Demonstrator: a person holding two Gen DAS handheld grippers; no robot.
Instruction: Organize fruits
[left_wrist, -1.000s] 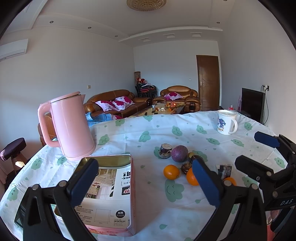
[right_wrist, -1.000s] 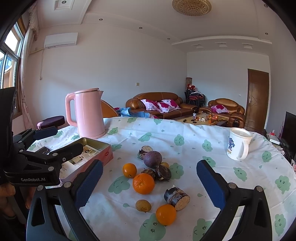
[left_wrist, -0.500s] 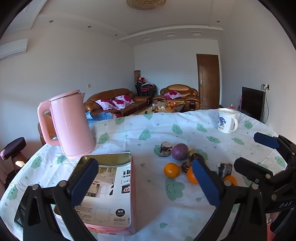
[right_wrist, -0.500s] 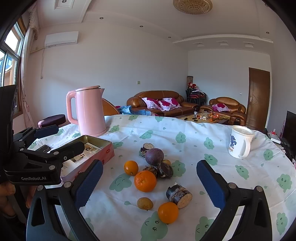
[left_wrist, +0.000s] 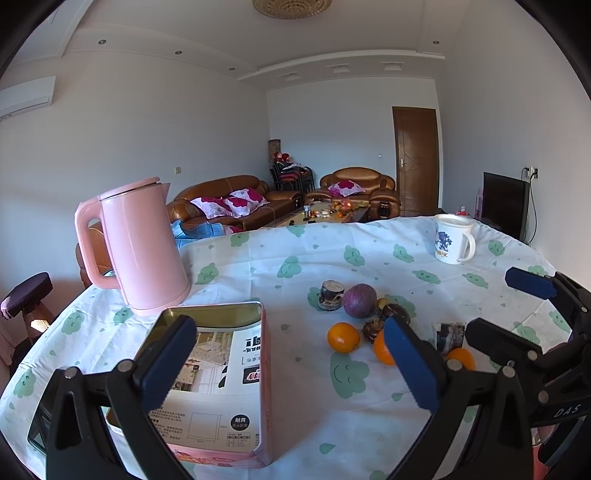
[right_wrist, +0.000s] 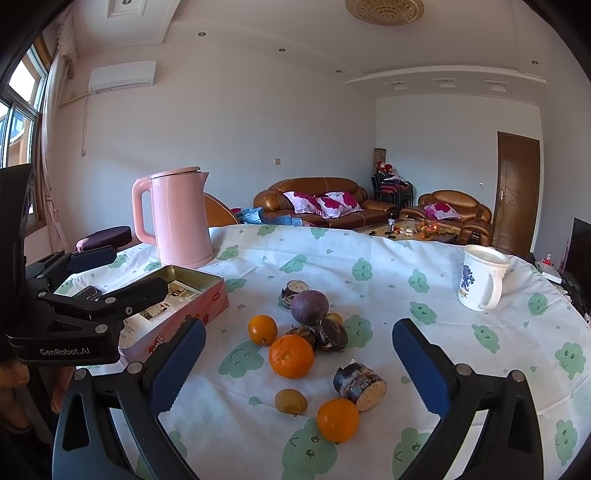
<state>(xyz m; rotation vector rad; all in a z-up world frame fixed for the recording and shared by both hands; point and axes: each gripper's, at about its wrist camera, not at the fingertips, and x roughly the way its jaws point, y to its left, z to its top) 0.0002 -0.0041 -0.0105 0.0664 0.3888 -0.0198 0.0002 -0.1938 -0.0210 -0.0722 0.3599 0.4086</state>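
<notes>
Landmark: fruit pile (right_wrist: 308, 334) mid-table (right_wrist: 388, 273).
Tin (right_wrist: 192, 284): left of the pile; papers (left_wrist: 218, 354) lie in it.
Kettle (right_wrist: 179, 218): behind the tin, left of the pile.
Mug (right_wrist: 480, 277): right of the pile, farther back.
Left gripper (left_wrist: 291, 354): above the tin's near end, left of the pile.
Right gripper (right_wrist: 299, 363): before the pile.

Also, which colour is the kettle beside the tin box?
The kettle is plain pale pink, handle included; the right wrist view shows it best.
</notes>
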